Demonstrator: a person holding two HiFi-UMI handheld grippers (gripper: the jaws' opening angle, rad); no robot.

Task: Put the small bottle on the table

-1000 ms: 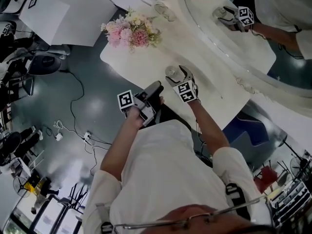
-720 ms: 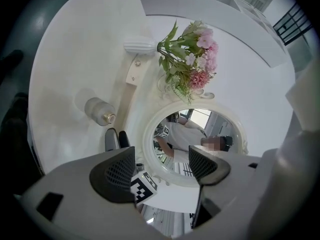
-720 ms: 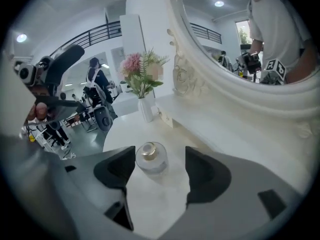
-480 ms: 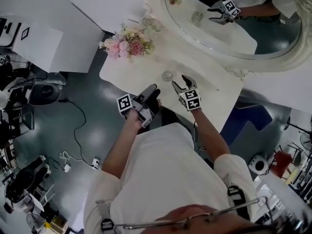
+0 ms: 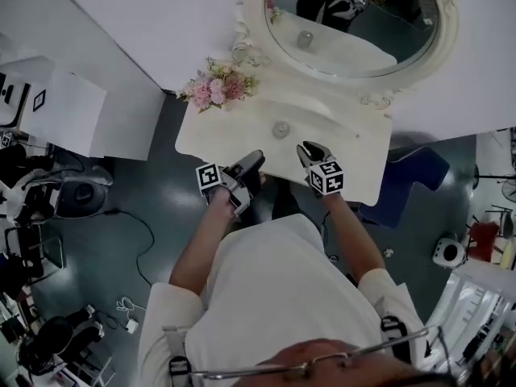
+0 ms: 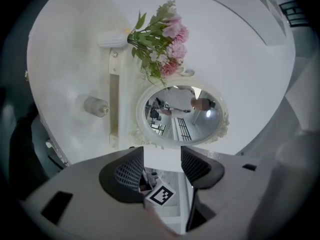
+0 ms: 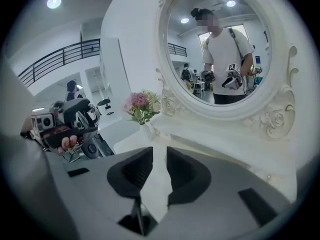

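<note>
The small clear bottle [image 5: 280, 129] stands alone on the white dressing table [image 5: 234, 131], below the mirror. In the left gripper view the bottle [image 6: 95, 106] shows far beyond the jaws. My left gripper [image 5: 256, 158] hangs at the table's front edge, to the bottle's near left. Its jaws have just been closing and stand apart with nothing between them [image 6: 162, 166]. My right gripper [image 5: 308, 149] is just near-right of the bottle, clear of it. Its jaws [image 7: 159, 166] have just been closing too, and only a narrow empty gap remains.
An oval mirror [image 5: 355, 22] in a carved white frame rises behind the table. A pink flower bunch [image 5: 216, 89] in a vase stands at the table's left end. A blue seat [image 5: 407, 180] sits to the right, and a white desk [image 5: 56, 119] stands to the left.
The right gripper's open jaws, around the bottle a second ago, drew back towards the front edge and narrowed. The left gripper shifted slightly. The head view now takes in the whole mirror.
</note>
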